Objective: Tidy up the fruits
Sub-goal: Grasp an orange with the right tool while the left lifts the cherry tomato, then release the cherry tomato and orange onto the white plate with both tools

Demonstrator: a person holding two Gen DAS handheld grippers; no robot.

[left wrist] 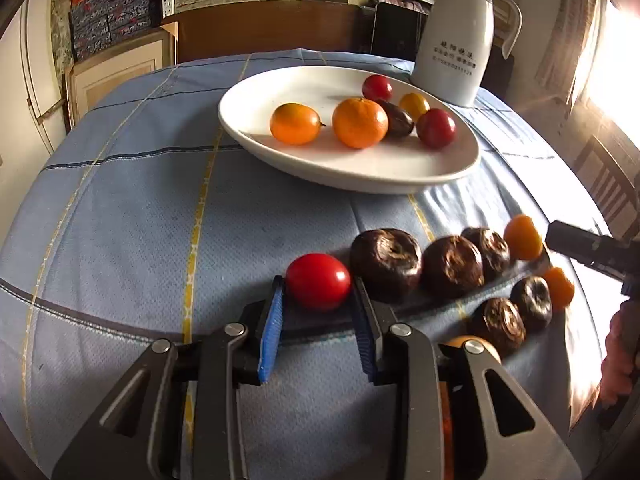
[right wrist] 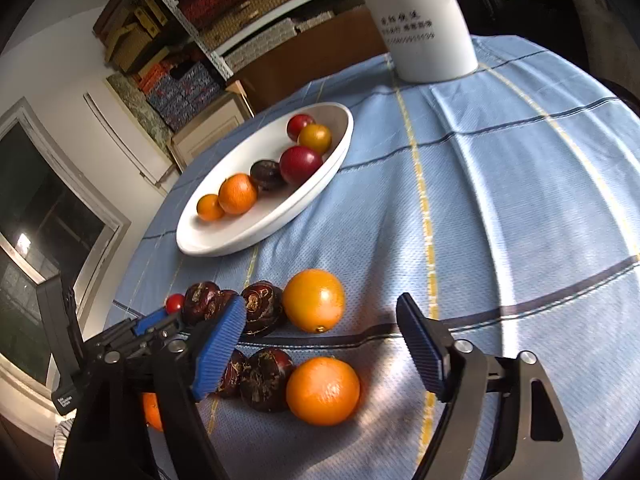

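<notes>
A red cherry tomato [left wrist: 318, 281] lies on the blue cloth between the blue pads of my left gripper [left wrist: 318, 296], whose jaws flank it closely; I cannot tell if they press it. Dark water chestnuts [left wrist: 386, 264] and small oranges [left wrist: 522, 237] lie in rows to its right. A white oval plate [left wrist: 304, 160] behind holds oranges, red tomatoes, a yellow tomato and a dark fruit. My right gripper [right wrist: 320, 344] is wide open over two oranges [right wrist: 322, 390] and chestnuts [right wrist: 264, 308]; the plate [right wrist: 240, 236] lies beyond.
A white jug [left wrist: 456, 40] stands behind the plate at the table's far right, also in the right wrist view [right wrist: 424, 20]. The left gripper body [right wrist: 120, 344] sits left of the fruit rows. Shelves of boxes and a cabinet stand beyond the table.
</notes>
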